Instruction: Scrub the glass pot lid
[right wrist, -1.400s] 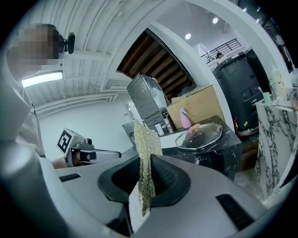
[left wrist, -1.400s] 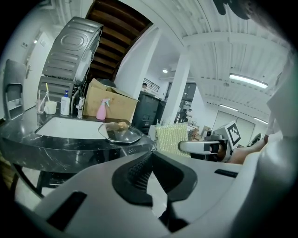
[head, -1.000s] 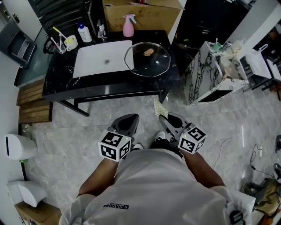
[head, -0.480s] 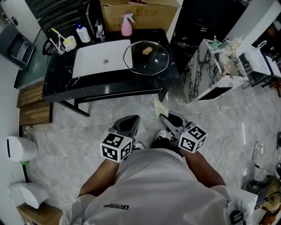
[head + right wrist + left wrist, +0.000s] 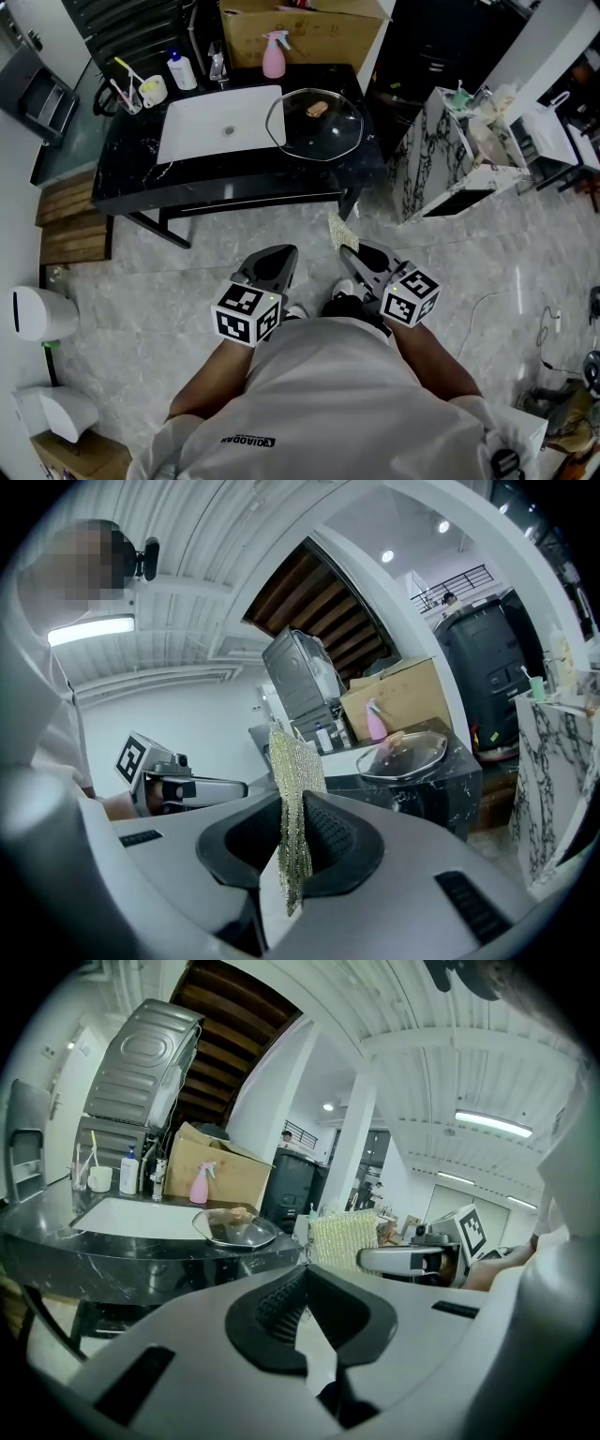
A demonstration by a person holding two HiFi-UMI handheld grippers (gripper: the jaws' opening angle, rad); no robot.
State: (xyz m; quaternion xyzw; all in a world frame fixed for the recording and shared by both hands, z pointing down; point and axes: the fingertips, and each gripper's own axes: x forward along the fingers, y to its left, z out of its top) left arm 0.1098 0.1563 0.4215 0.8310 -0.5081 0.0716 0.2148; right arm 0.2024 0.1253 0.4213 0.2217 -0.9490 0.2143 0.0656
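Lid [image 5: 314, 124]: flat on the counter [image 5: 234, 183], well ahead of both grippers and apart from them, touching the right edge of the sink [image 5: 197, 136]; brown knob on top.
Right gripper [image 5: 349, 251]: jaws pinching a scrub pad [image 5: 339, 230], which stands on edge and sticks out past the jaw tips; held low, close to the person's body, pointing toward the counter.
Left gripper [image 5: 279, 258]: jaws pressed together with nothing between them; just left of the right gripper, not touching it, pointing the same way.
Beyond the lid: pink spray bottle [image 5: 274, 54] and, behind it, a cardboard box [image 5: 300, 33].
Far ahead and left of the left gripper: white bottle [image 5: 182, 70] and a cup [image 5: 150, 91] with brushes, past the sink.
Ahead and right of the right gripper: marbled cabinet [image 5: 436, 164].
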